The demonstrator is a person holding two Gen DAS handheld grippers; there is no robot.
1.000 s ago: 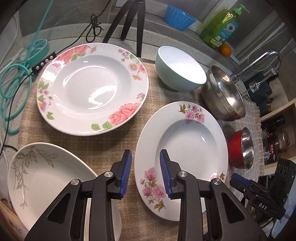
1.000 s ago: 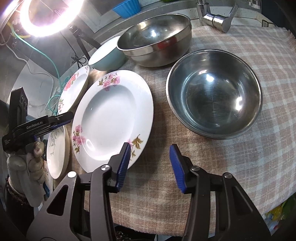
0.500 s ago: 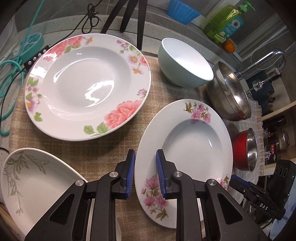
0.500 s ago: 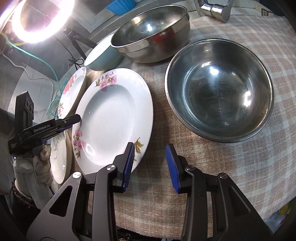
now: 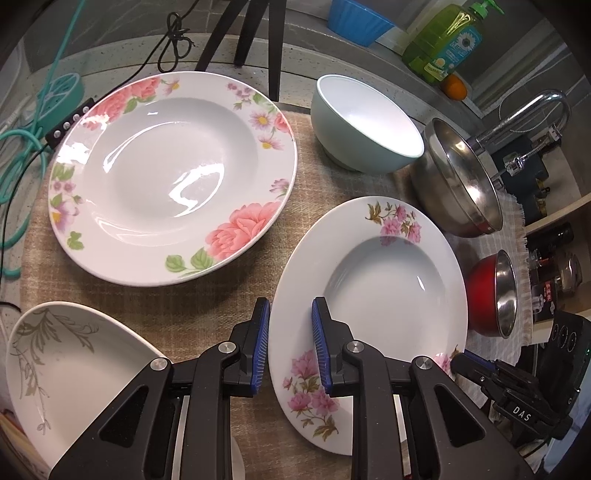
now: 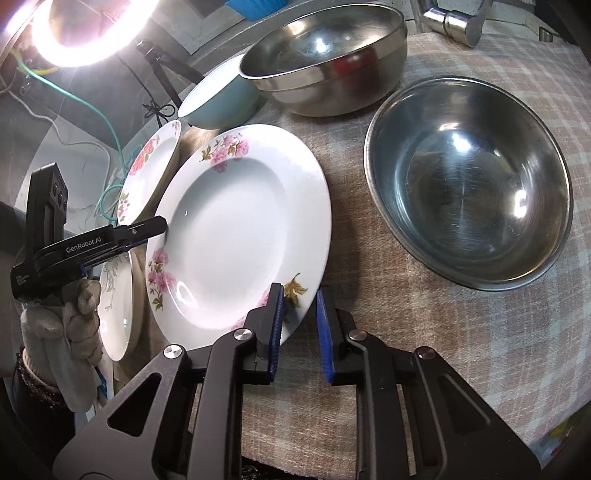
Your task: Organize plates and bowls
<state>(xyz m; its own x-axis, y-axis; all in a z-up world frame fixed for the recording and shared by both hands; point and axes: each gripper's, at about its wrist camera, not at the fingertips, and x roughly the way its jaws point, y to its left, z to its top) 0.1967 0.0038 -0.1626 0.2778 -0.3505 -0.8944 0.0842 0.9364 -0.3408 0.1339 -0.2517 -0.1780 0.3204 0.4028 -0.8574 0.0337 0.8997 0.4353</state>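
Hand-held grippers (image 5: 290,343) (image 6: 300,328) astride plate (image 5: 388,280) rim

- The grey-leaf plate (image 5: 70,373) is cut by the left wrist picture's lower edge
- The blue bowl (image 5: 360,20) is cut at the top
- Shelf jars (image 5: 561,269) are too small to read

On the side of my left gripper (image 6: 157,227), seen off to the left of my right tongs, white lettering reads "GenRobot.AI". A small white label lower on its black handle is too tiny for me to read. On the black body of my right gripper (image 5: 463,363), seen to the lower right of my left tongs, white letters read "DAS". The green soap bottle (image 5: 441,40) far ahead and right carries a daisy label; its words are illegible.
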